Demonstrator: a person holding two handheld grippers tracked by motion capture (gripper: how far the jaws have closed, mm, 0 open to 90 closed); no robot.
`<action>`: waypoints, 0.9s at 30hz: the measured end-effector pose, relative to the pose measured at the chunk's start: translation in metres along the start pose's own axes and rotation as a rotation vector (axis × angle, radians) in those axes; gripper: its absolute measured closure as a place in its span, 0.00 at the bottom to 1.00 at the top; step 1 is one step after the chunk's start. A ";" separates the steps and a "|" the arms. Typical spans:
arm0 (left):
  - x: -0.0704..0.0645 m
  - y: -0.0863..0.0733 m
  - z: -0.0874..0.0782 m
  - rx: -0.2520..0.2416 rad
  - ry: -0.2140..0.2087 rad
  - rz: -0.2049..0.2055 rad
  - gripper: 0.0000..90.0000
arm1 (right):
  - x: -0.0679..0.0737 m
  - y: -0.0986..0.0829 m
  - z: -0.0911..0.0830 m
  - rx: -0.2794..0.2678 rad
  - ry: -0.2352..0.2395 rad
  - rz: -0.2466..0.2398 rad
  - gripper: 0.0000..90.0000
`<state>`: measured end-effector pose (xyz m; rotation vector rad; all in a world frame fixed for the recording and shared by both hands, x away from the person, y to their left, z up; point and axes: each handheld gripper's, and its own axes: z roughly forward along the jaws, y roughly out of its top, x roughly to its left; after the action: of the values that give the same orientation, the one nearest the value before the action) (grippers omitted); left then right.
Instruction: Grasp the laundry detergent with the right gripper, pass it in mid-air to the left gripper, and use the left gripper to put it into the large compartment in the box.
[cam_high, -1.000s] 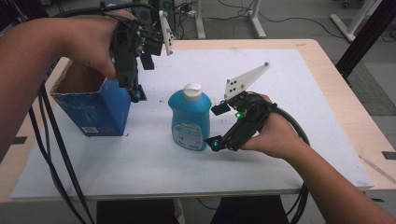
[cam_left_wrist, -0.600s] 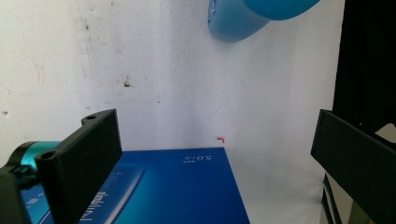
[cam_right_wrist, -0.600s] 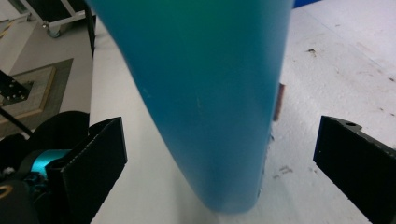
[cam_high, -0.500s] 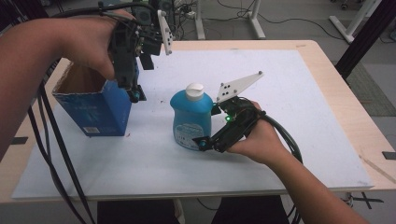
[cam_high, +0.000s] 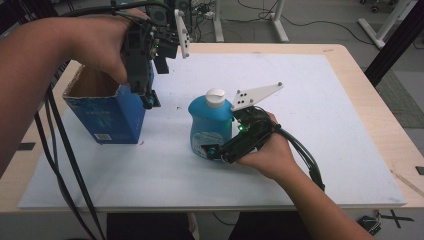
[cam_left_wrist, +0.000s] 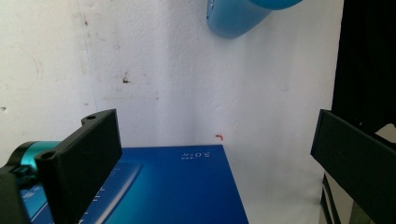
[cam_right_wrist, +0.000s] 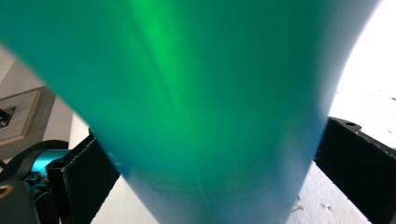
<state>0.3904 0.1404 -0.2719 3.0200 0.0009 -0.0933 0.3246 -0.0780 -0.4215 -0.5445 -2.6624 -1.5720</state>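
Blue bottle (cam_high: 210, 125) with white cap (cam_high: 215, 97), upright near the middle of the tabletop (cam_high: 325, 100), on the white sheet (cam_high: 310, 80). Right gripper (cam_high: 220, 150), low on the sheet, has its fingers (cam_right_wrist: 359, 163) on either side of the bottle's lower body; whether they press it cannot be told. Left gripper (cam_high: 147, 97), held above the open blue box (cam_high: 107, 112) toward the left edge, points down with fingers (cam_left_wrist: 88, 154) spread wide over the box's right wall, holding nothing.

Both grippers, left (cam_high: 149, 100) and right (cam_high: 216, 150), are black with flat black jaws, teal knobs, small green lights, white dotted plates and thick black cables.
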 end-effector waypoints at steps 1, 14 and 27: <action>0.000 0.000 0.000 0.003 -0.001 0.003 0.02 | 0.000 0.000 0.000 -0.007 0.000 0.001 0.03; 0.002 -0.002 0.003 0.001 -0.006 -0.005 0.02 | 0.004 -0.004 0.002 -0.049 -0.023 -0.032 0.18; 0.002 -0.004 0.004 0.003 -0.006 -0.006 0.02 | 0.005 -0.005 -0.001 -0.083 -0.038 -0.053 0.28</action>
<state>0.3923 0.1436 -0.2768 3.0233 0.0097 -0.1035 0.3181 -0.0796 -0.4242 -0.5143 -2.6700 -1.7107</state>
